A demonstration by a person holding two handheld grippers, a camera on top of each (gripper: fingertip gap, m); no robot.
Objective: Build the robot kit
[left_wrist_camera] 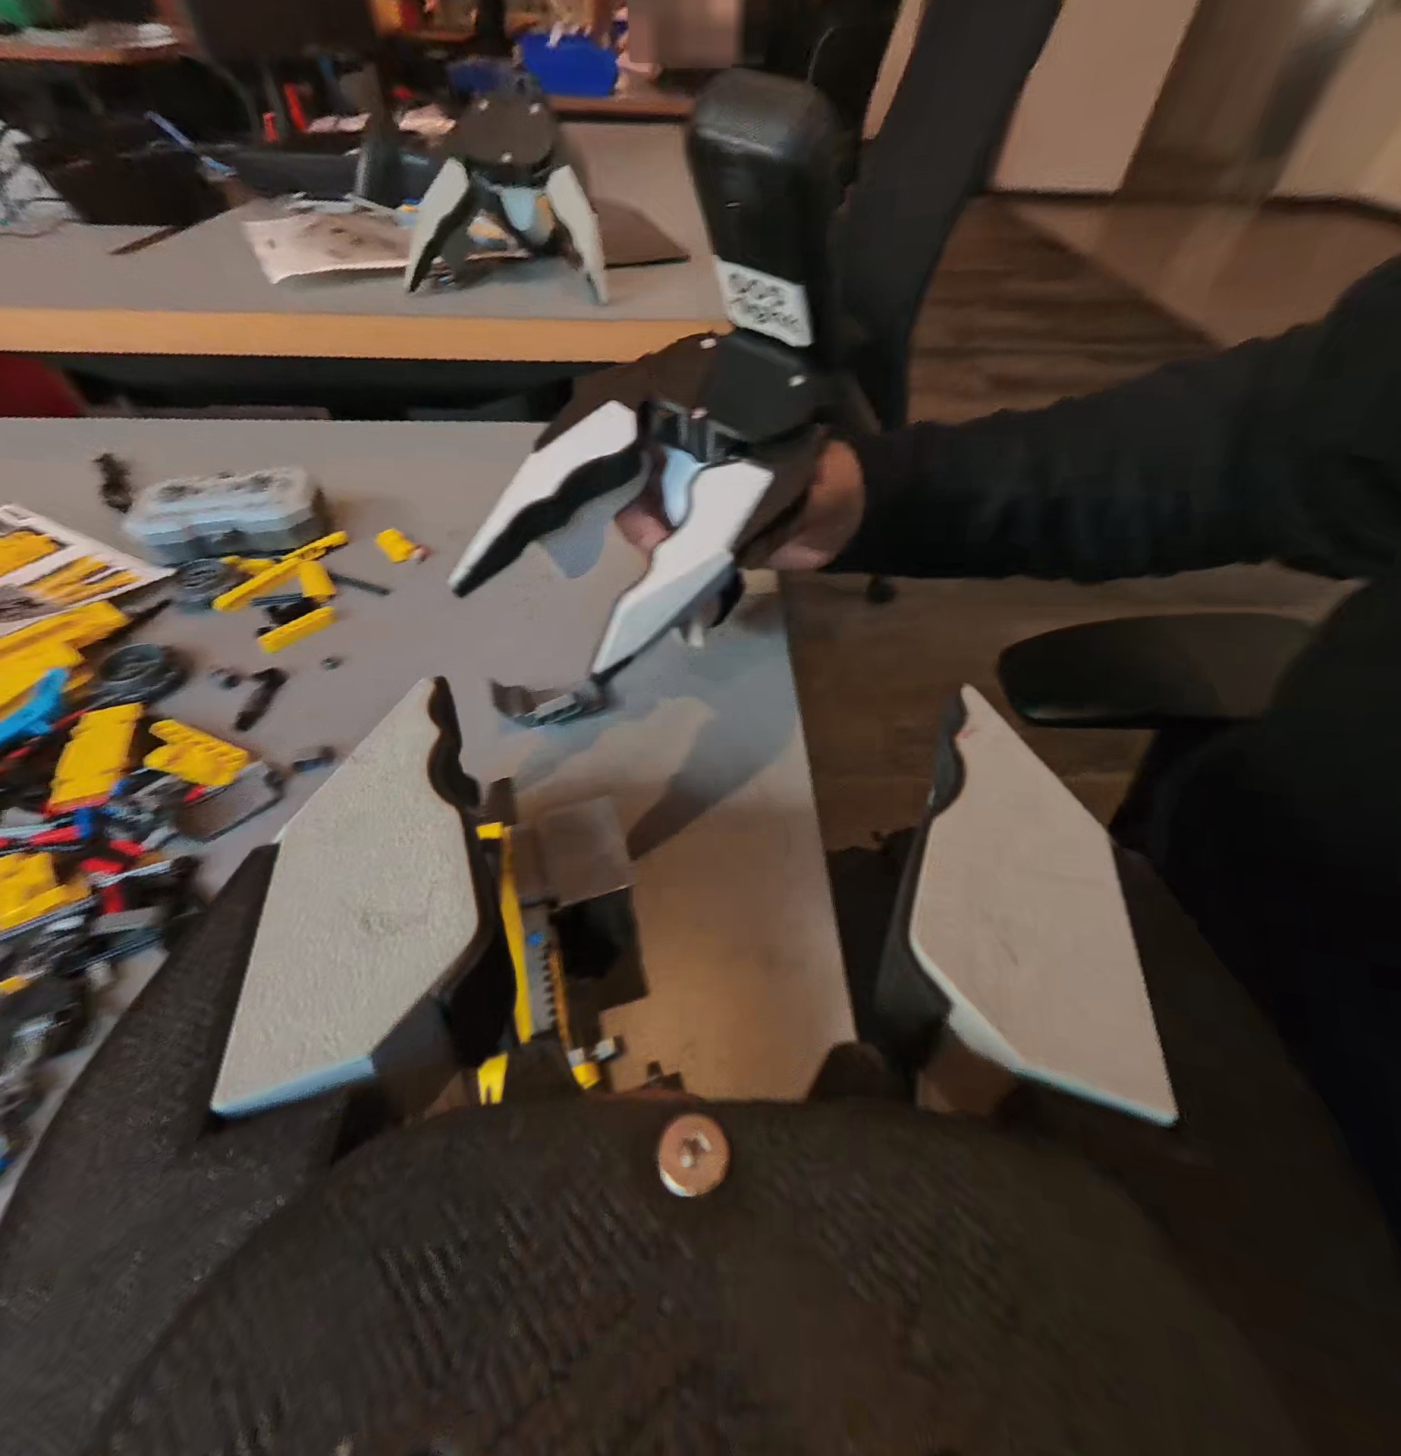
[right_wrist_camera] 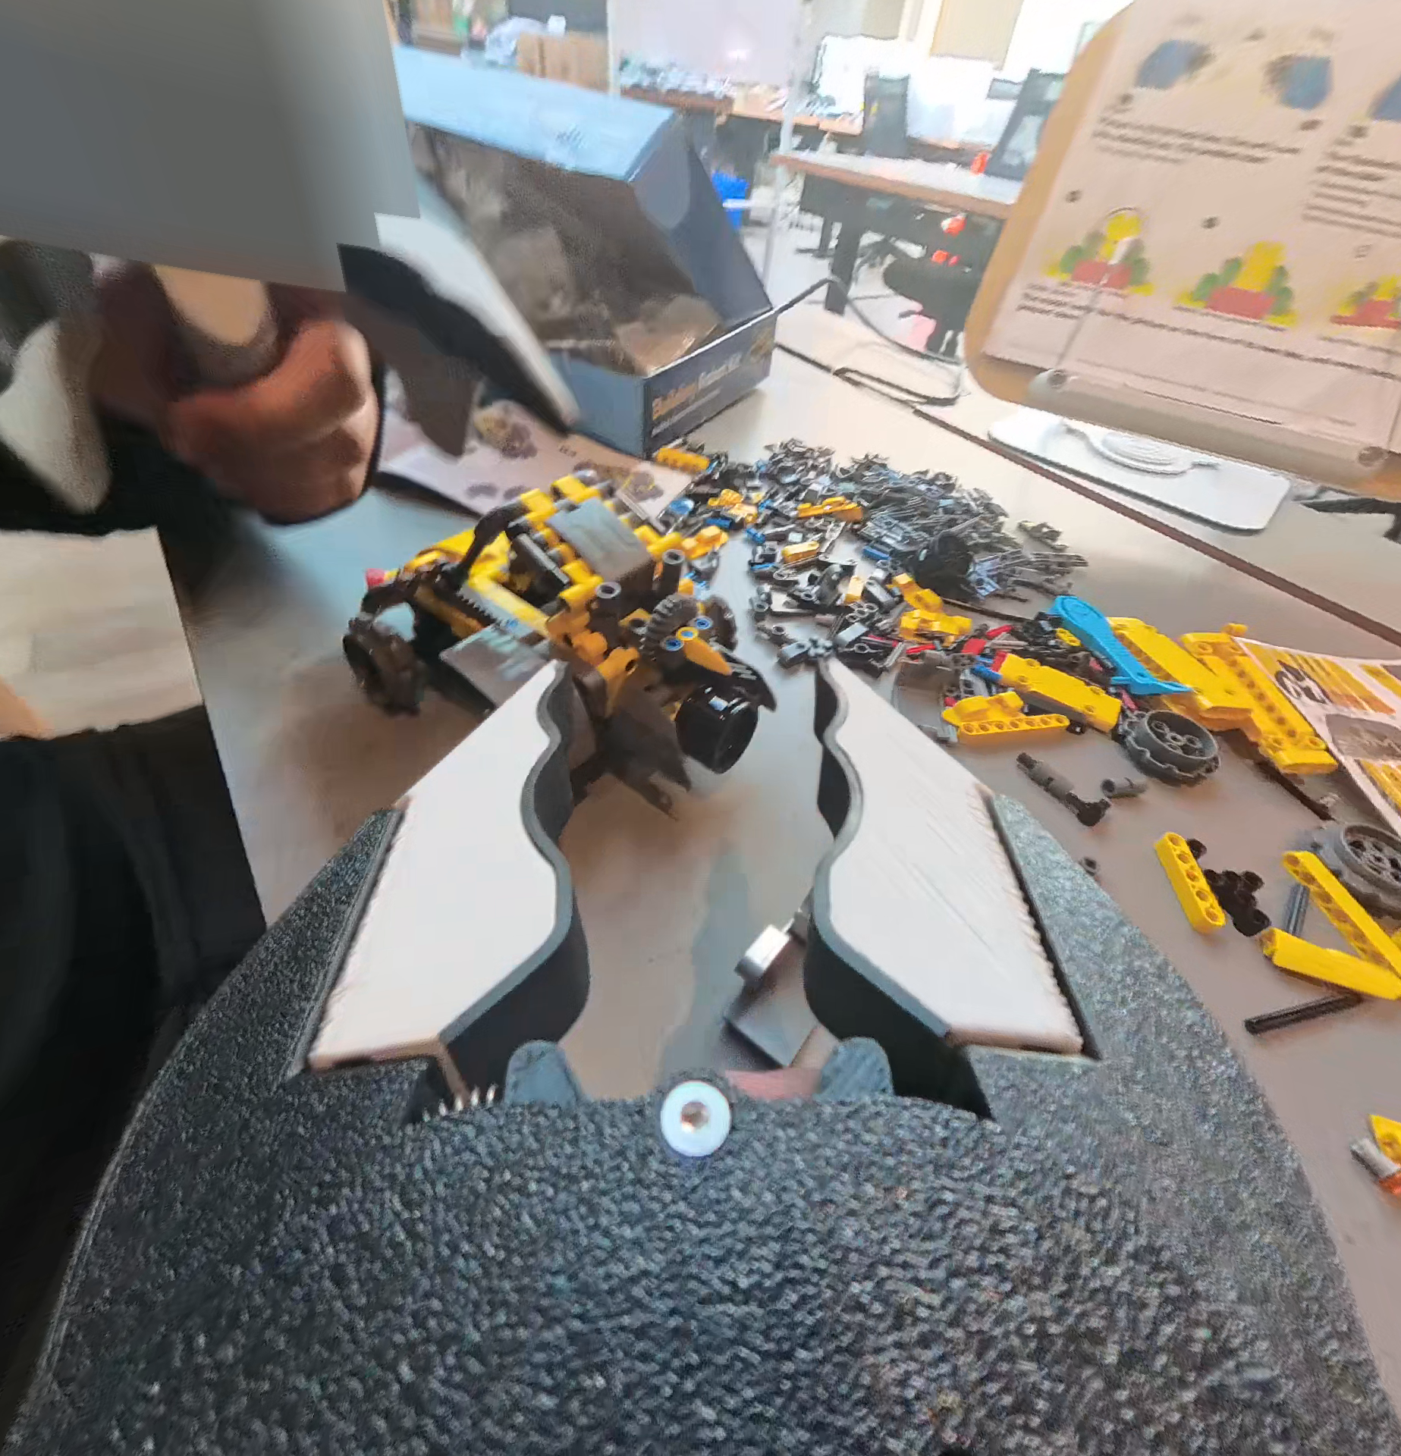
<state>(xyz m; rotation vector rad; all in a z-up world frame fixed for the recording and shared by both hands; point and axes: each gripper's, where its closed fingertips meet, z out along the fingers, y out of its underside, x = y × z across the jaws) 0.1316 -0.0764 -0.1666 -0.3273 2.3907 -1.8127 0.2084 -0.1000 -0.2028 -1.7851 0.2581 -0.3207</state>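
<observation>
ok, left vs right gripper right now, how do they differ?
The left gripper is spread wide; the right gripper stands narrower. The left has the yellow model against one finger's inner side; the right has a small grey part between its fingers. Both are open, with white fingers and wavy black pads.

Left gripper [left_wrist_camera: 697, 788] spread wide, fingers [left_wrist_camera: 366, 906] well apart, near the desk's right edge. Right gripper [right_wrist_camera: 687, 756] parted too, fingers [right_wrist_camera: 460, 890] open with a clear gap, tilted down toward the desk, gripped by a hand [left_wrist_camera: 807, 512] in a black sleeve.
</observation>
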